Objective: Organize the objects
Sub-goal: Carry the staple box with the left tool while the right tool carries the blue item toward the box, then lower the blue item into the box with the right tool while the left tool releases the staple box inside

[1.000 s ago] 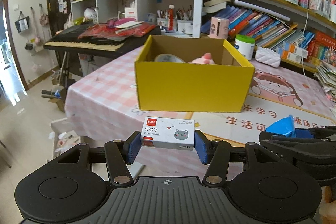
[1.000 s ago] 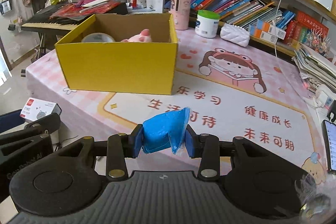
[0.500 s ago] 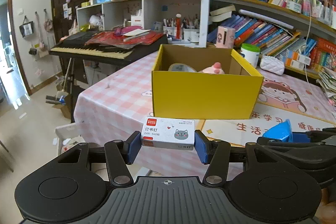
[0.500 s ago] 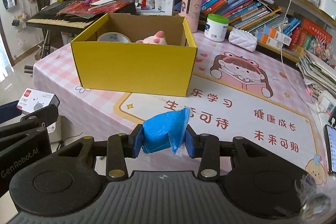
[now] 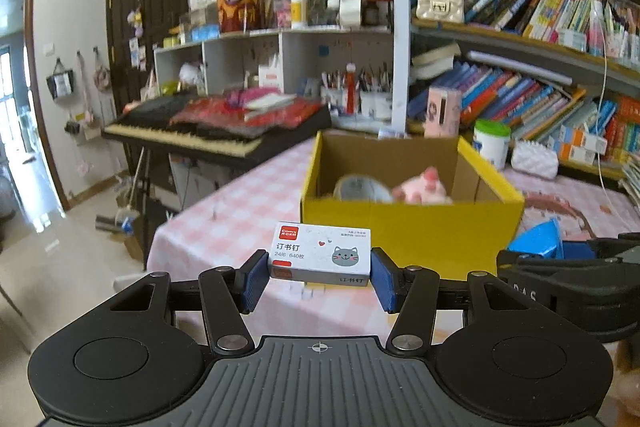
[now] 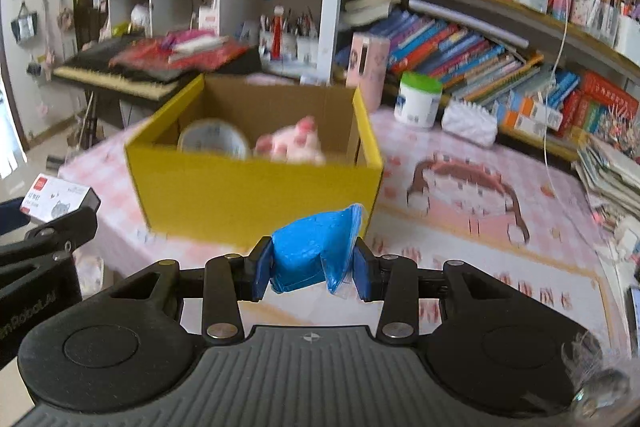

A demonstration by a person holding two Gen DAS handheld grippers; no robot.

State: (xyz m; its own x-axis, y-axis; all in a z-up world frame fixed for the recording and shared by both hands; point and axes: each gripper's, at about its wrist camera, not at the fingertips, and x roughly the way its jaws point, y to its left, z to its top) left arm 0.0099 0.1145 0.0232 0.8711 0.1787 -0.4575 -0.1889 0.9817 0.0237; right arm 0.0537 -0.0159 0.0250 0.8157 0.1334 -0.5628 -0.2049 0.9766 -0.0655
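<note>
My left gripper [image 5: 319, 269] is shut on a white staple box [image 5: 320, 253] with a grey cat face, held in the air in front of the yellow cardboard box [image 5: 408, 233]. My right gripper [image 6: 315, 267] is shut on a blue plastic packet [image 6: 314, 255], held in front of the same yellow box [image 6: 256, 199]. The open box holds a tape roll [image 6: 212, 143] and a pink plush pig [image 6: 292, 147]. The staple box also shows at the left edge of the right wrist view [image 6: 56, 201], and the blue packet at the right of the left wrist view [image 5: 538, 239].
The pink checked tablecloth [image 5: 240, 215] with a cartoon mat [image 6: 472, 227] covers the table. A white jar with green lid [image 6: 418, 101], a pink carton [image 6: 366, 63] and a white pouch [image 6: 470, 121] stand behind the box. A keyboard [image 5: 200, 135] and bookshelves [image 6: 500, 39] lie beyond.
Both grippers have risen and tilted so that I look more down into the yellow box, which is now closer. Both still hold their objects.
</note>
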